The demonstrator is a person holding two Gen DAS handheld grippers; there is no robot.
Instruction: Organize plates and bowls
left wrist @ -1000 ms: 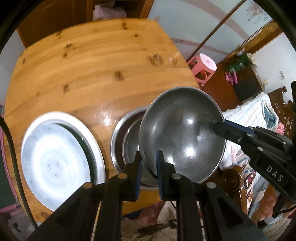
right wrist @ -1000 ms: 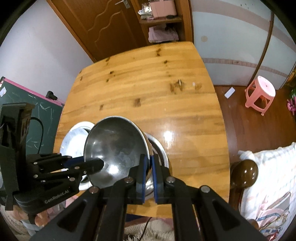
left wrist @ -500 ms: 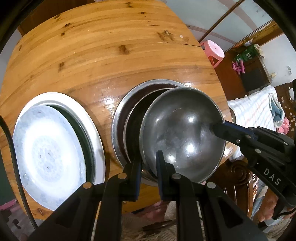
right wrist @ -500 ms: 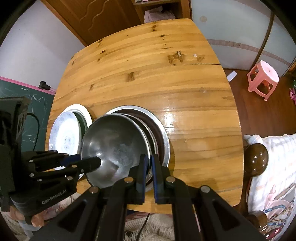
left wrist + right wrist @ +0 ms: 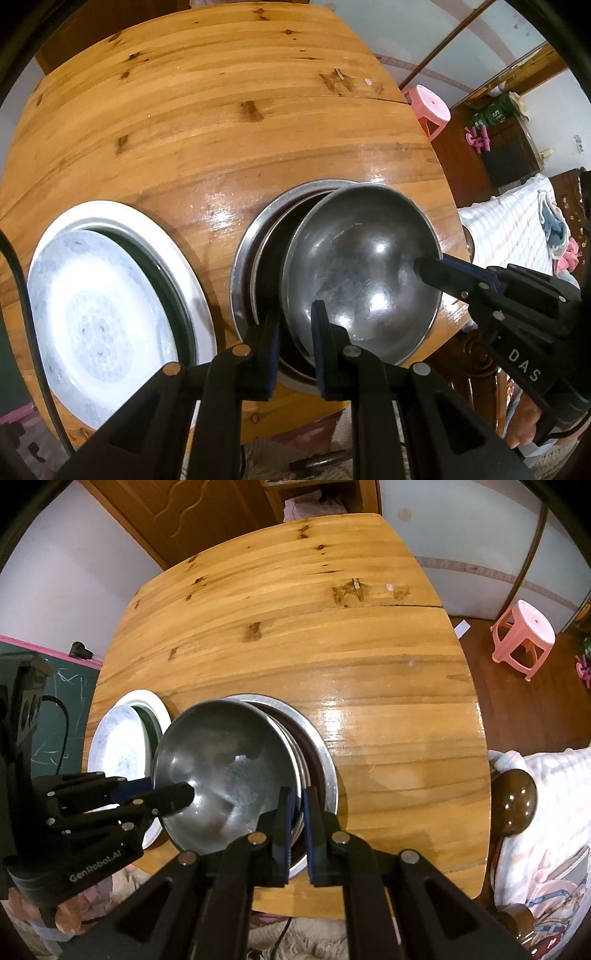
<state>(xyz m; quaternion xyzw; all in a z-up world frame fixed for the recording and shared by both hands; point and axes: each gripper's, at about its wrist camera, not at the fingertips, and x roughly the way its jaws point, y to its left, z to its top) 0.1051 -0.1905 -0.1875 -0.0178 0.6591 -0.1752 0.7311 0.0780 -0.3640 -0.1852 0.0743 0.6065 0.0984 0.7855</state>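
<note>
Since the earlier pictures the steel bowl has come down with both grippers: it hung clear above the nested bowls on the wooden table, and now its underside sits low over them, overlapping their right part in the left wrist view (whether it already touches them cannot be told). The left gripper and right gripper have sunk toward the table, so the tabletop fills more of each frame, and the white plate at lower left looms larger. The pink stool has slid toward the upper right edge of both views.
</note>
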